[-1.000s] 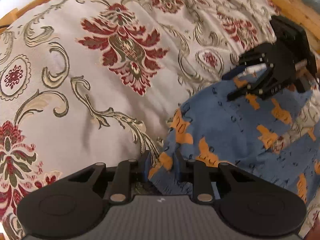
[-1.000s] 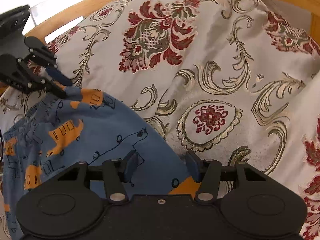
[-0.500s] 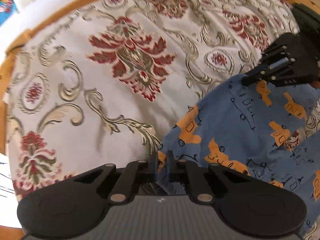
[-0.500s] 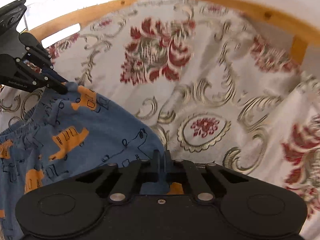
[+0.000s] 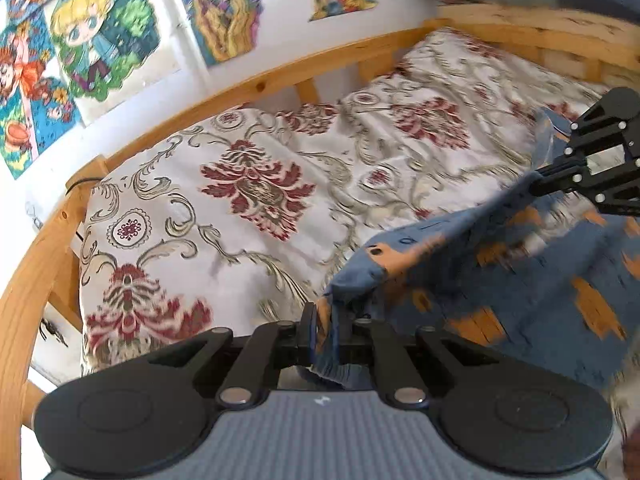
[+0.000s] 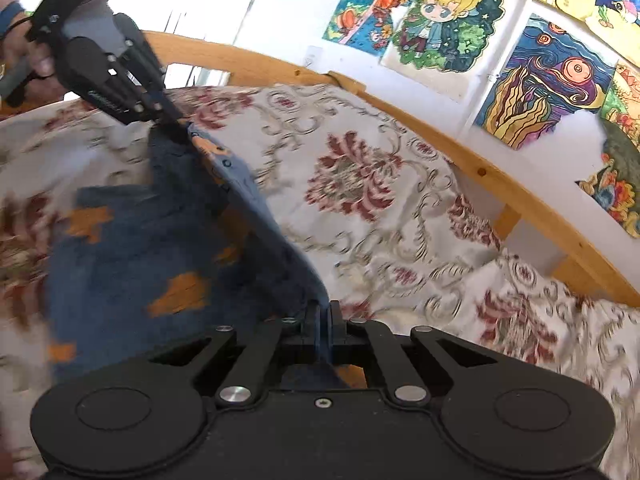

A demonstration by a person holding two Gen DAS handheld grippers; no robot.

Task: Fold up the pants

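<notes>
The pants [image 5: 520,280] are blue with orange vehicle prints, and their near edge is lifted off the bed. My left gripper [image 5: 326,334] is shut on one corner of that edge. In the right wrist view the same pants [image 6: 160,264] hang stretched between both tools, and my right gripper [image 6: 323,322] is shut on the other corner. The right gripper [image 5: 538,184] also shows at the right edge of the left wrist view, pinching cloth. At the upper left of the right wrist view, the left gripper [image 6: 172,126] clamps the fabric, a person's hand [image 6: 34,64] behind it.
A cream bedspread [image 5: 256,200] with red floral and scroll patterns covers the bed. A curved wooden bed rail [image 5: 280,80] runs along the wall side. Colourful cartoon posters [image 6: 444,20] hang on the white wall behind it.
Both grippers closed on the pants' edge, then rose with it, lifting the cloth off the bedspread. The views tilted up, bringing the wall and posters into sight.
</notes>
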